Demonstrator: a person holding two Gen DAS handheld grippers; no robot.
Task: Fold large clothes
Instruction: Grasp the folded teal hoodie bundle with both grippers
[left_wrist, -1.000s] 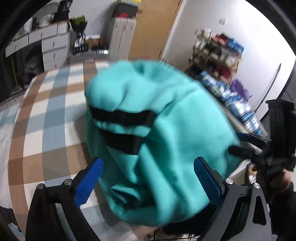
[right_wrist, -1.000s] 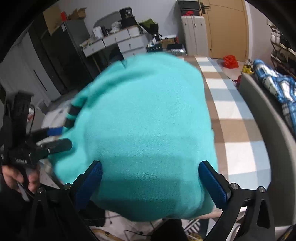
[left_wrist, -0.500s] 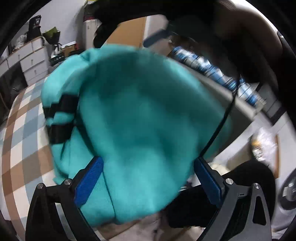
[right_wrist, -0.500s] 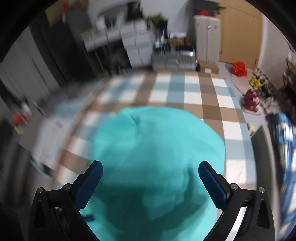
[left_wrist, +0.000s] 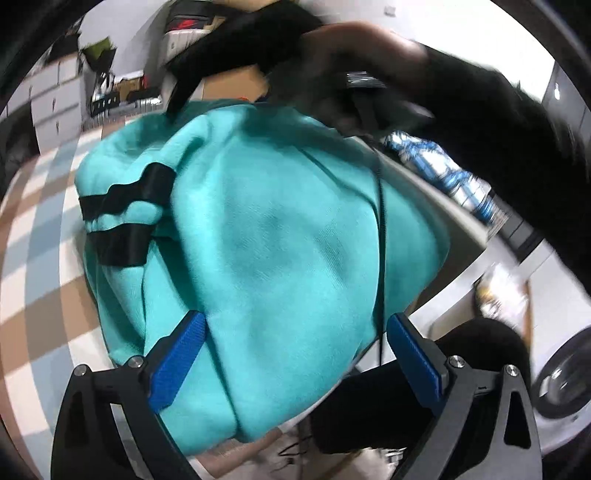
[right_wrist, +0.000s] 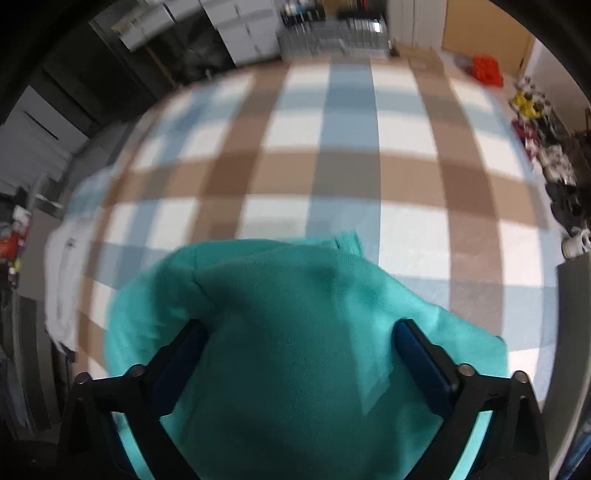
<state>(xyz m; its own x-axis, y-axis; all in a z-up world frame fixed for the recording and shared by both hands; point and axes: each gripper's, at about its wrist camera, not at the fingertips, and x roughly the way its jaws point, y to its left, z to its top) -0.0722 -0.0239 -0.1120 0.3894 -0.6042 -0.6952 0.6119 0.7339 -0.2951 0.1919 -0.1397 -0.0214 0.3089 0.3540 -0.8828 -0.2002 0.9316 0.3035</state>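
While both claws straddle the teal sweatshirt (left_wrist: 280, 236), neither visibly pinches it. Left gripper (left_wrist: 295, 354): jaws spread wide, cloth bulging between and over them. Right gripper (right_wrist: 299, 362): jaws wide but closing, fabric bunched between, pads not clearly pressing. Garment sits heaped at the near edge of the checked bedspread (right_wrist: 351, 147), black-striped sleeve (left_wrist: 122, 218) to the left gripper's left. Bulk runs forward from both claws, so the open bedspread ahead of the right gripper is likely where it gets laid out. Person's sleeve (left_wrist: 498, 140) crosses above.
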